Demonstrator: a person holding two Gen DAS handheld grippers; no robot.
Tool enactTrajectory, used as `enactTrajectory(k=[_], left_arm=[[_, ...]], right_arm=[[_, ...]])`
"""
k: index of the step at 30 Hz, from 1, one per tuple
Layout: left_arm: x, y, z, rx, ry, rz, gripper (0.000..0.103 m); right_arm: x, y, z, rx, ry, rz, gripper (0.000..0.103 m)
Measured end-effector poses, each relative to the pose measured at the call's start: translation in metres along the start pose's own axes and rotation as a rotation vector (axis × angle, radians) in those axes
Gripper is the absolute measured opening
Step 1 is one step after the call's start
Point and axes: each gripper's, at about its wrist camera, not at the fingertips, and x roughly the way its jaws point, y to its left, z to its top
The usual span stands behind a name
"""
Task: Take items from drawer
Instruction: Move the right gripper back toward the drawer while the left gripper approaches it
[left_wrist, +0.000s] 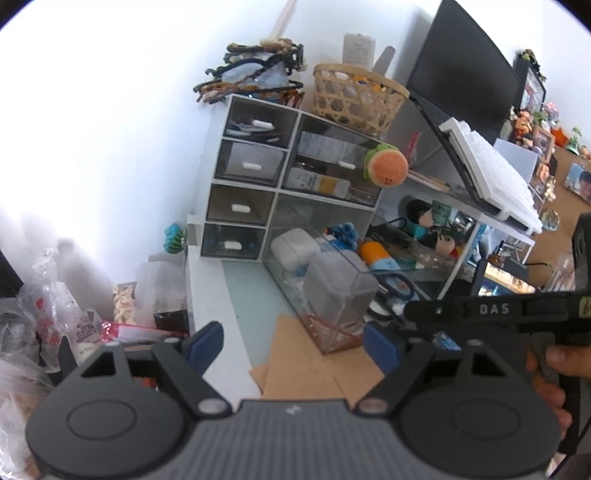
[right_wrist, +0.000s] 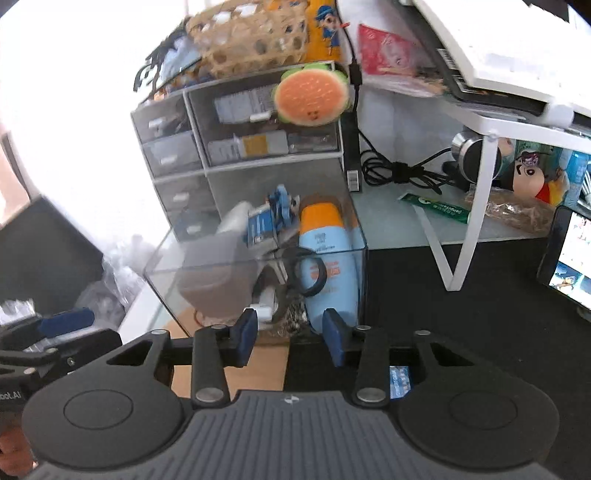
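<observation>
Both grippers, left (left_wrist: 293, 347) and right (right_wrist: 290, 339), jaws apart, empty, near pulled-out clear drawer (right_wrist: 258, 254); contents blurred, possibly scissors (right_wrist: 306, 273).

The clear drawer (right_wrist: 192, 269) is seen pulled out of the white organizer (left_wrist: 236, 177). Inside, an orange-capped blue bottle (right_wrist: 328, 258) is laid lengthwise, black-handled scissors (right_wrist: 308, 275) against it, a frosted grey box (left_wrist: 338, 291) alongside.
</observation>
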Motion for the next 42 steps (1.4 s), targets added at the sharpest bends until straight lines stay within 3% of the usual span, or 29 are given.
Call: enactTrajectory(k=[20,33,42], left_arm=[[0.003,0.004,0.012,-0.016,-0.040,0.053,0.081],[0.030,-0.008,0.031,0.057,-0.051,0.122,0.077],[0.054,-0.009,0.048,0.095,-0.024,0.152,0.076]], right_arm=[[0.018,-0.013,-0.006,0.039,-0.123,0.024,0.045],[0.008,-0.037,-0.019,0.117,-0.148,0.165,0.044],[0.010,-0.038,-0.019,0.098,-0.156,0.197,0.044]])
